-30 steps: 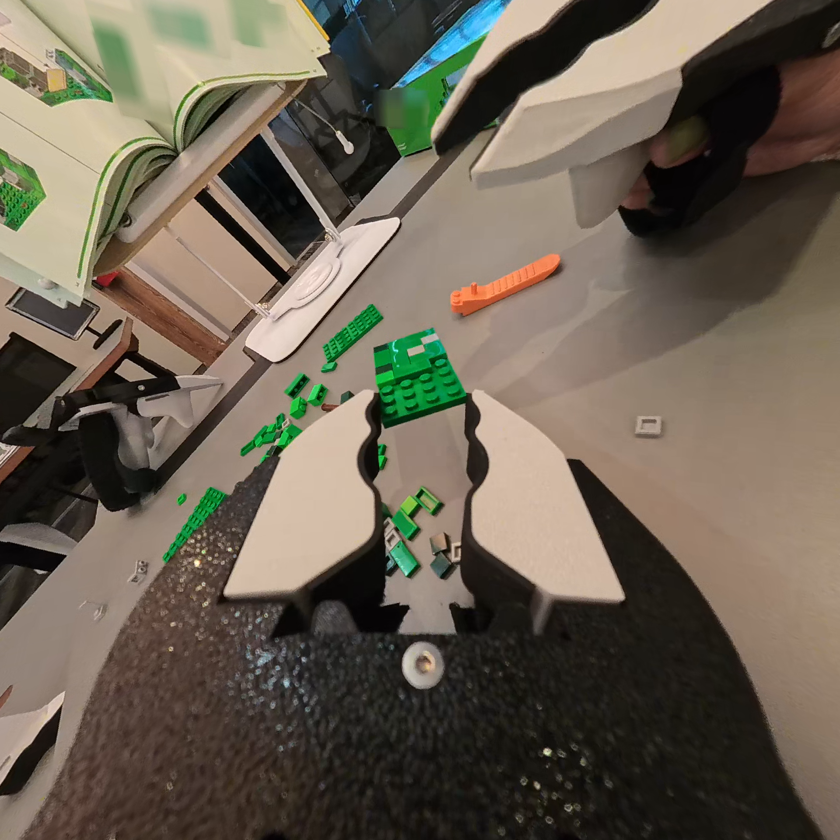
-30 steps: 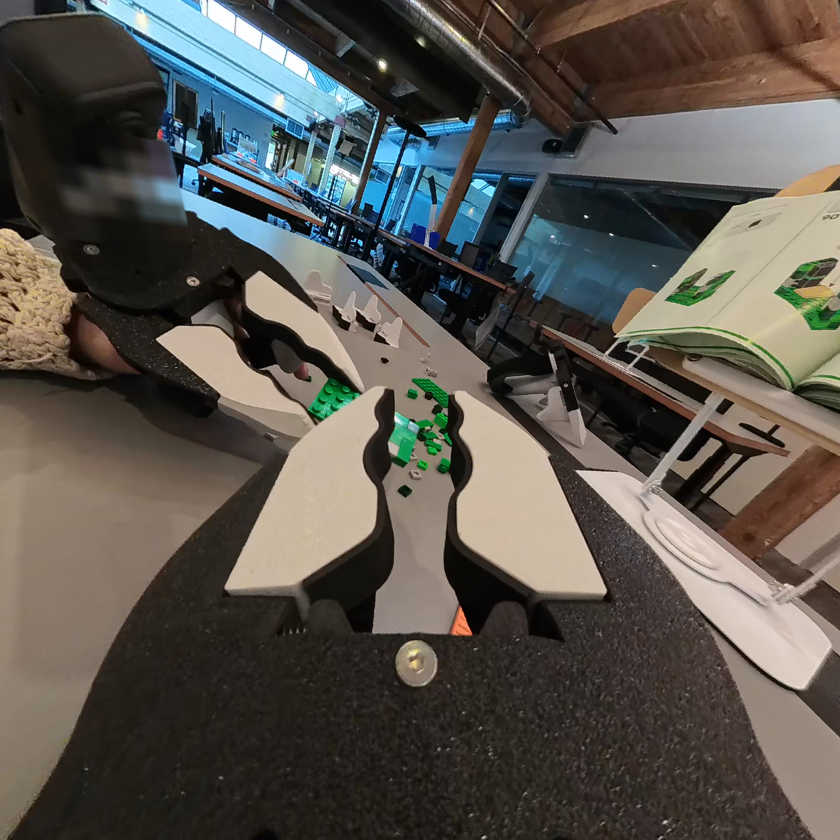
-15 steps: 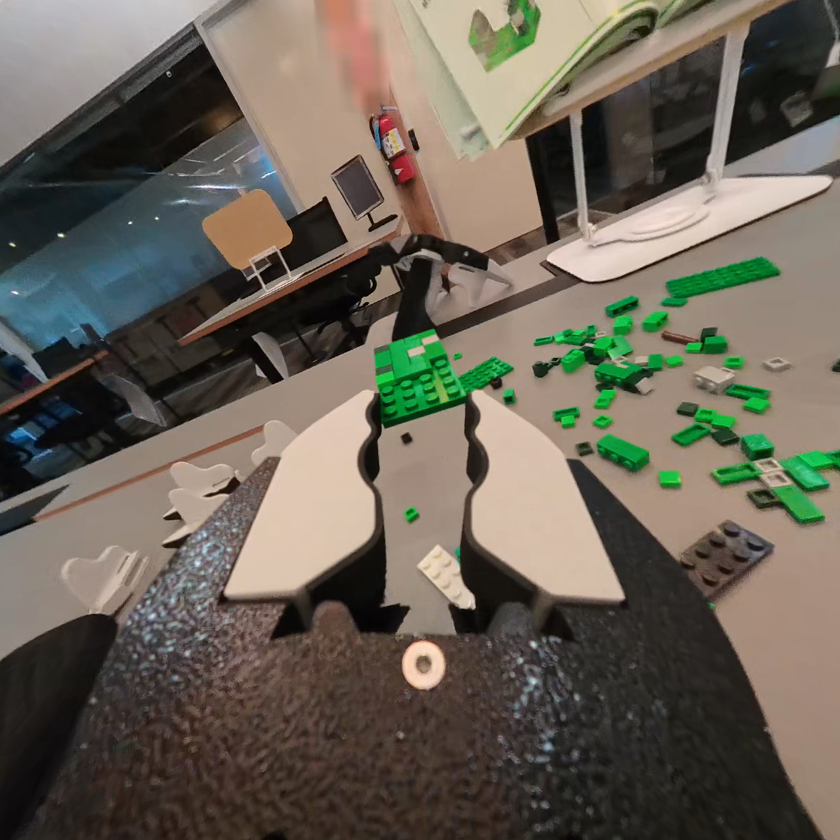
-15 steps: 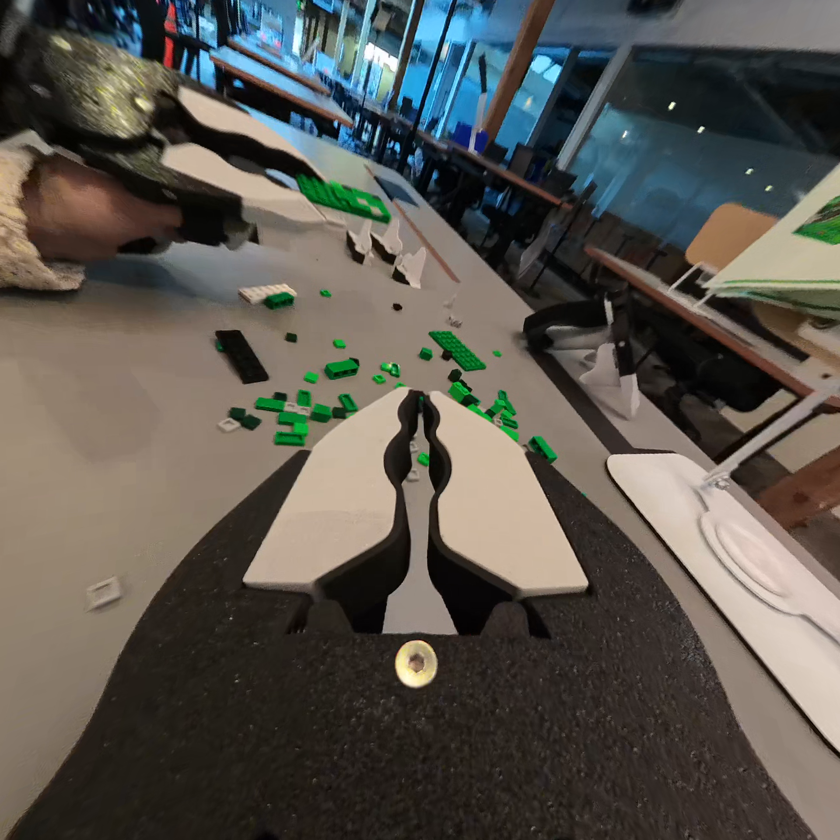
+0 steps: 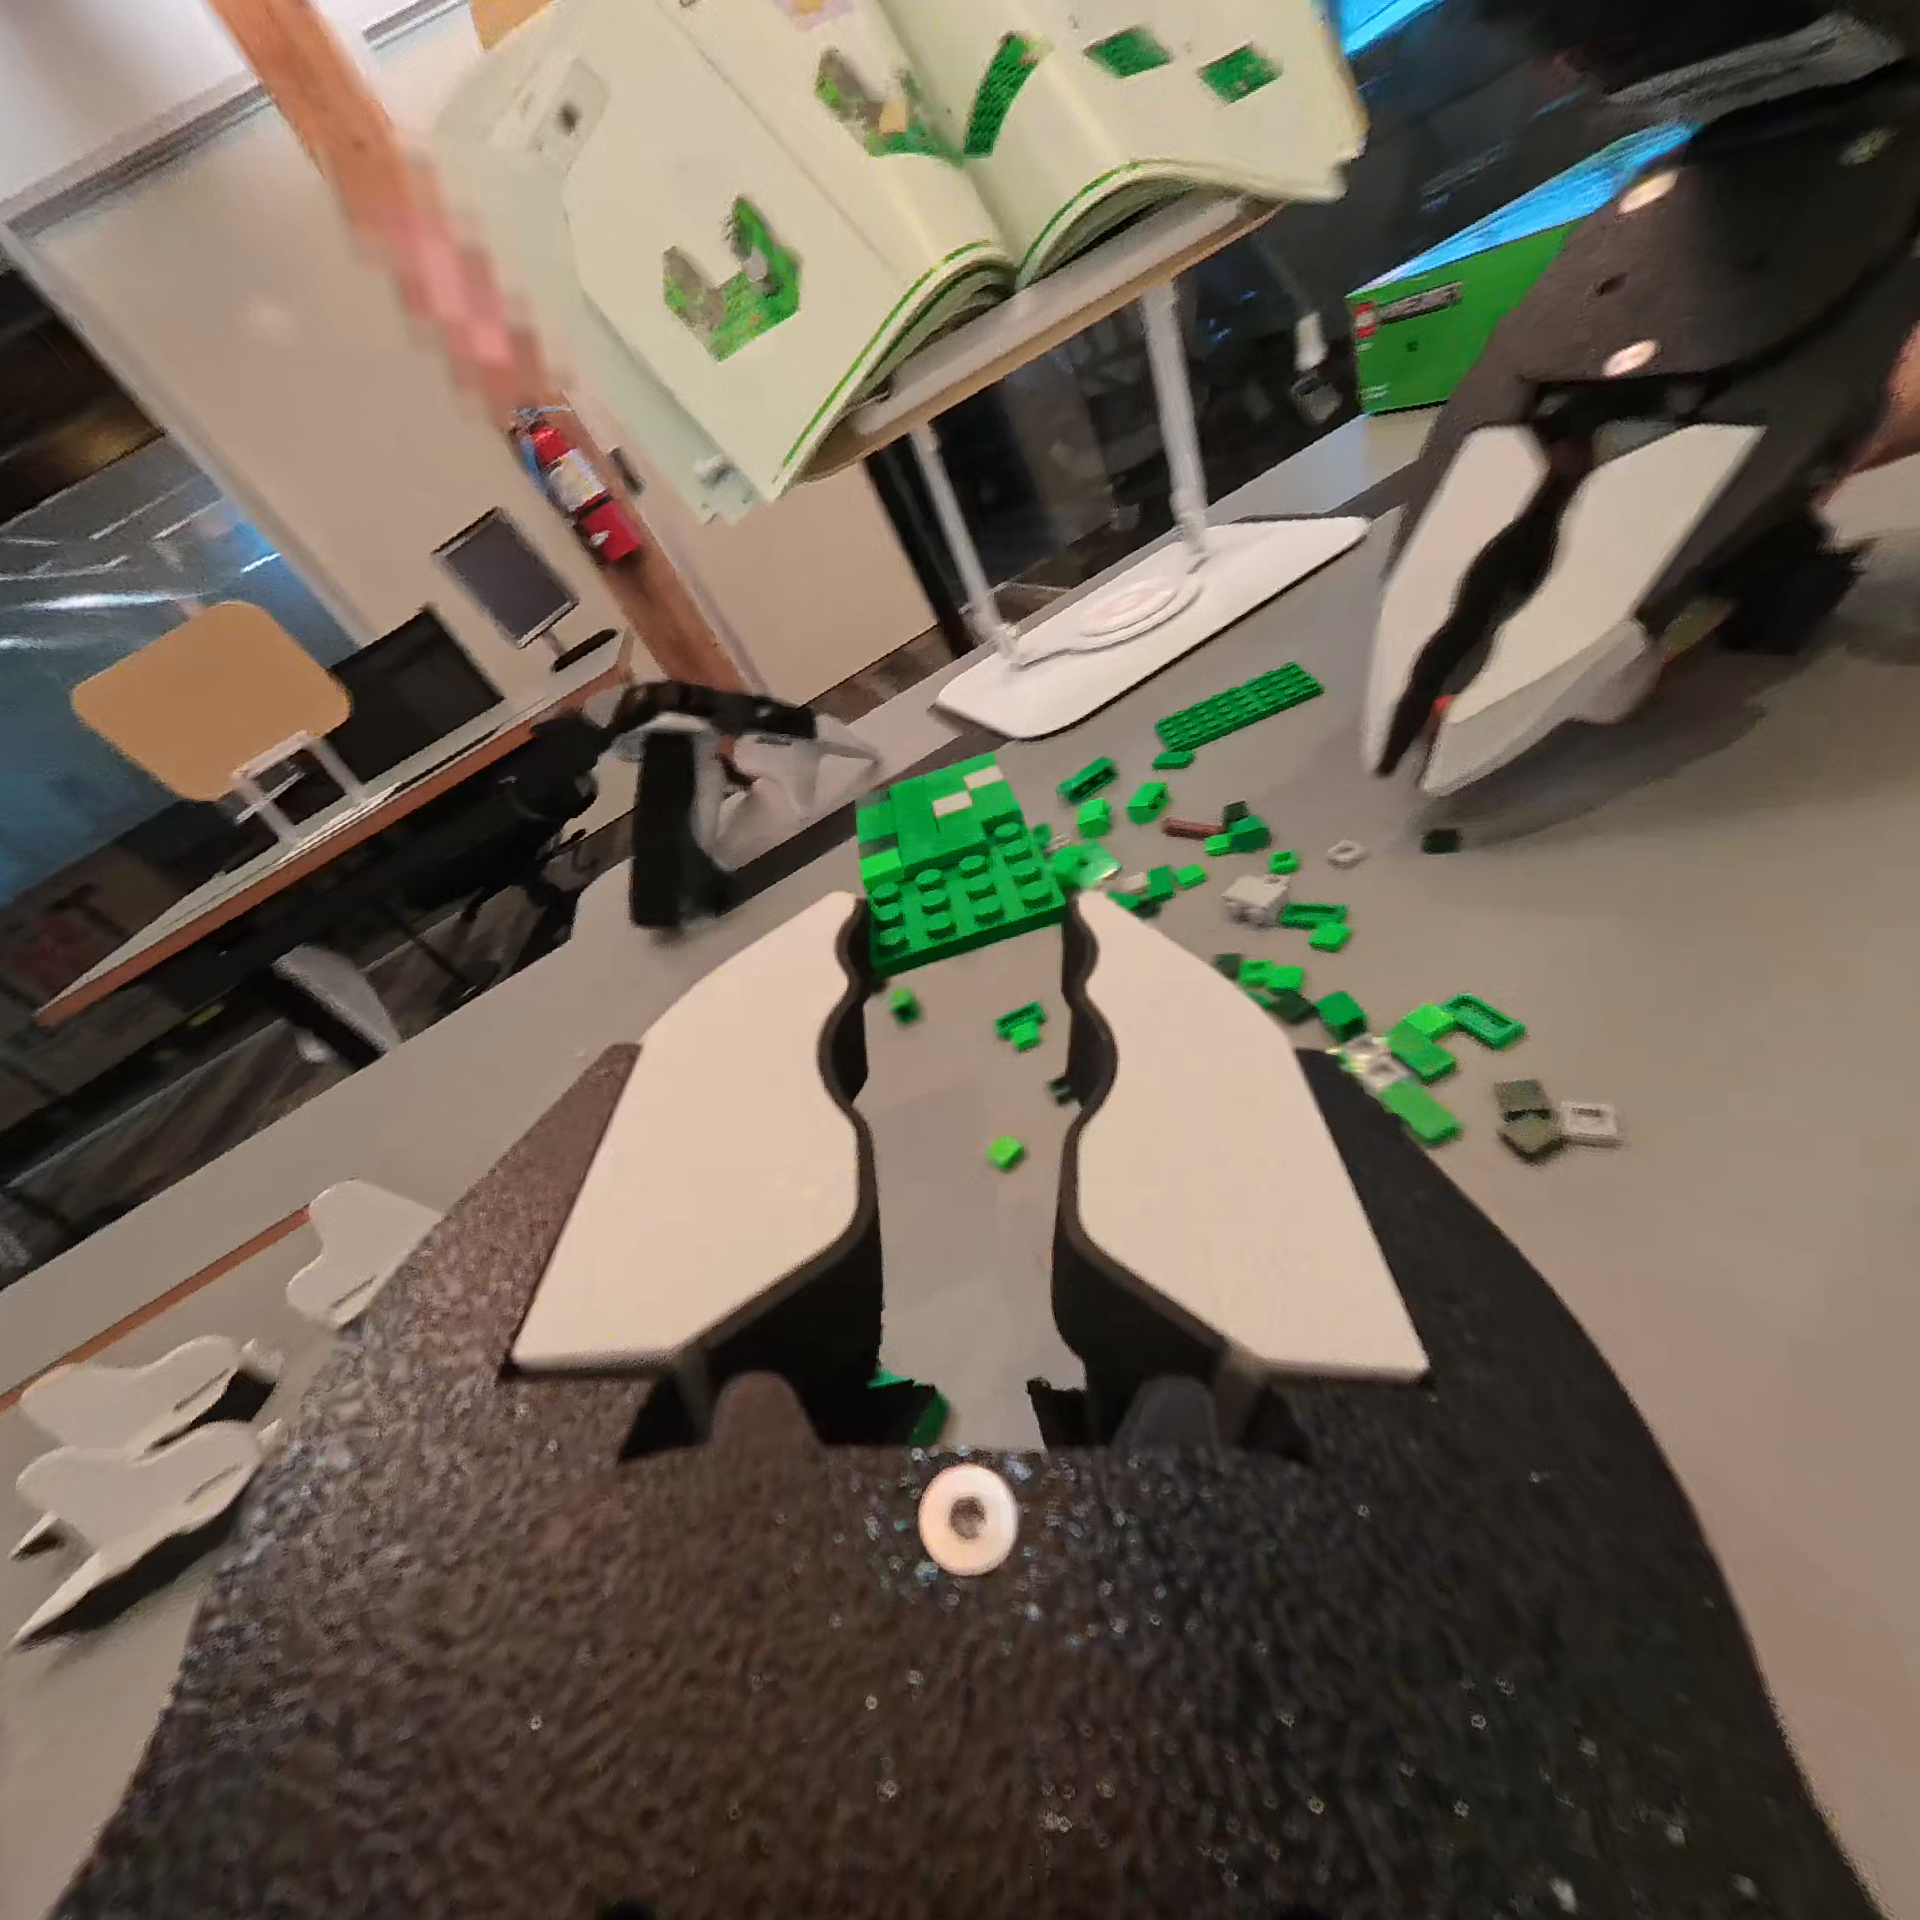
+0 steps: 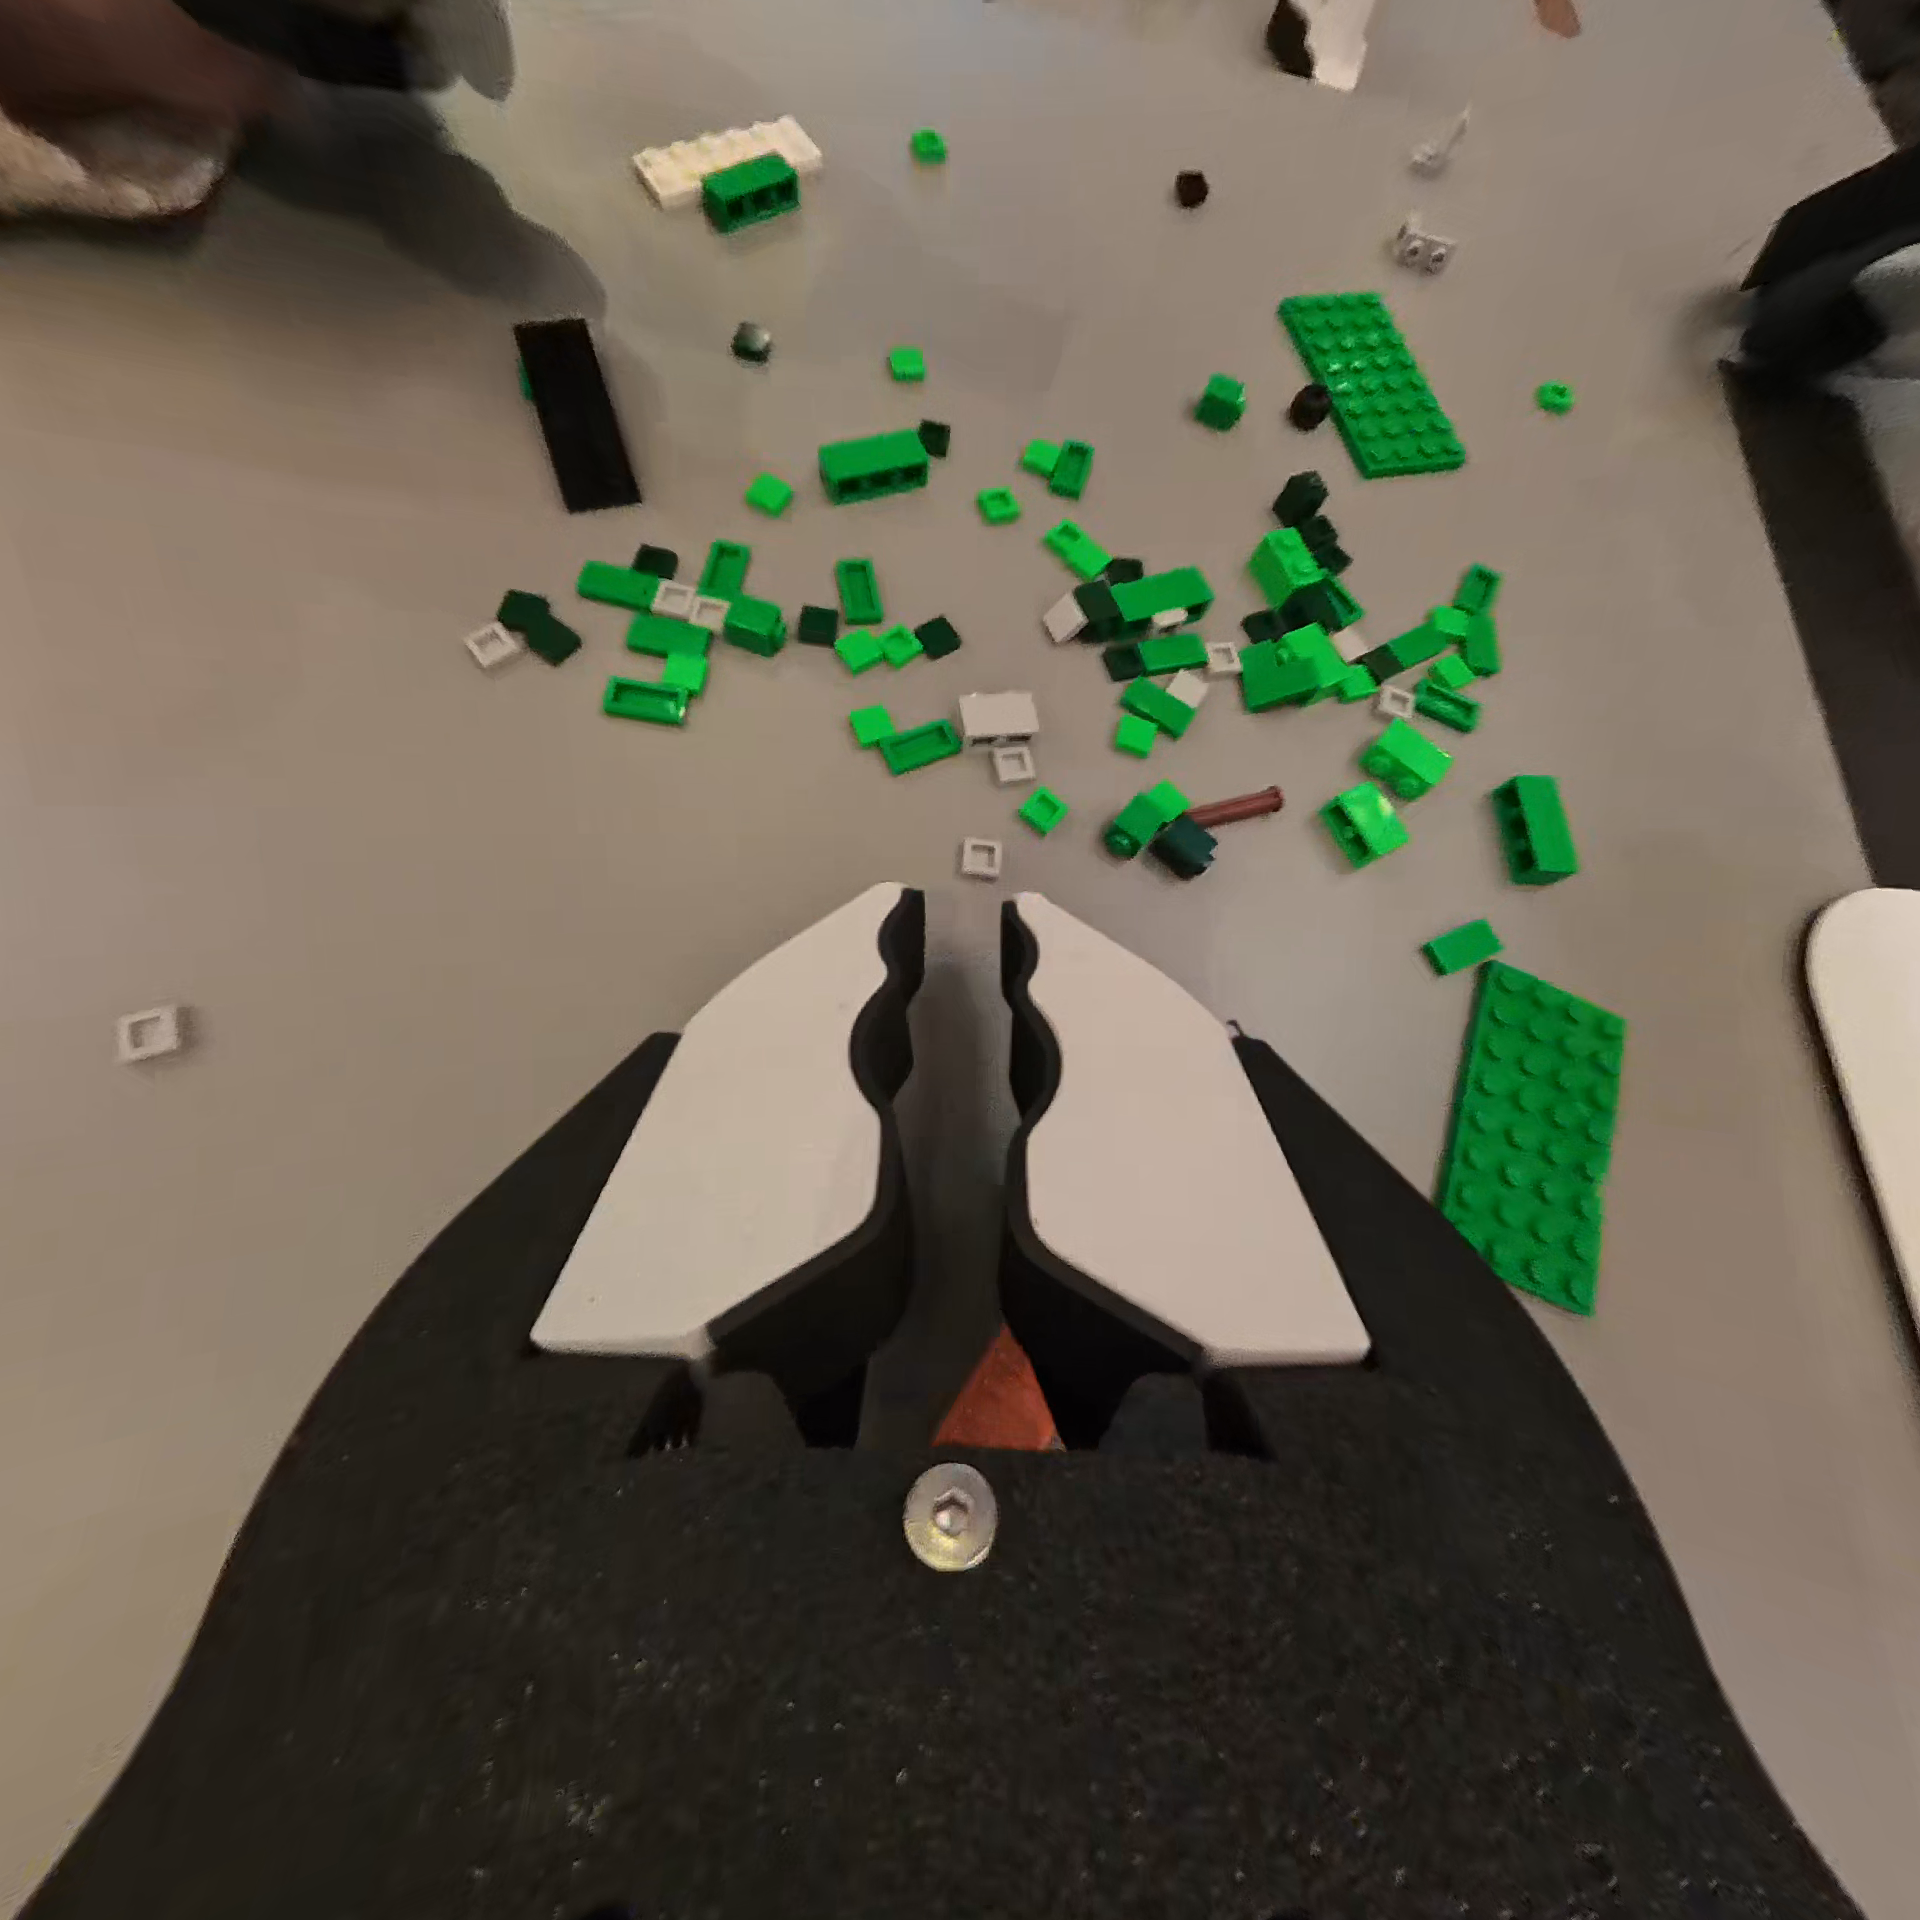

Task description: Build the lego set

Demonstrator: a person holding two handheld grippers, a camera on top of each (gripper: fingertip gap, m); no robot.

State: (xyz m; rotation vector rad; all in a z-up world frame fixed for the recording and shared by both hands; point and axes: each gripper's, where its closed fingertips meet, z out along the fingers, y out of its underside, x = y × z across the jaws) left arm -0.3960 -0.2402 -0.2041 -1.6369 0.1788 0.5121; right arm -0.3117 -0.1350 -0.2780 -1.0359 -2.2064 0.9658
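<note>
Fingers of the left gripper [image 5: 966, 914] are clamped on the near end of the green assembly [image 5: 956, 862], holding it clear of the bench [image 5: 1714, 1039] with its studs facing up. The right gripper [image 6: 961, 902] has its fingers slightly apart and empty, pointing down at the loose bricks [image 6: 1143, 644] strewn toward the far edge. A small grey tile [image 6: 981, 858] lies just ahead of those fingertips, so the right gripper is judged the nearer one for the next pick, reaching straight forward.

Right hand-held gripper [image 6: 963, 909] now tipped down over loose bricks [image 6: 1132, 644].
</note>
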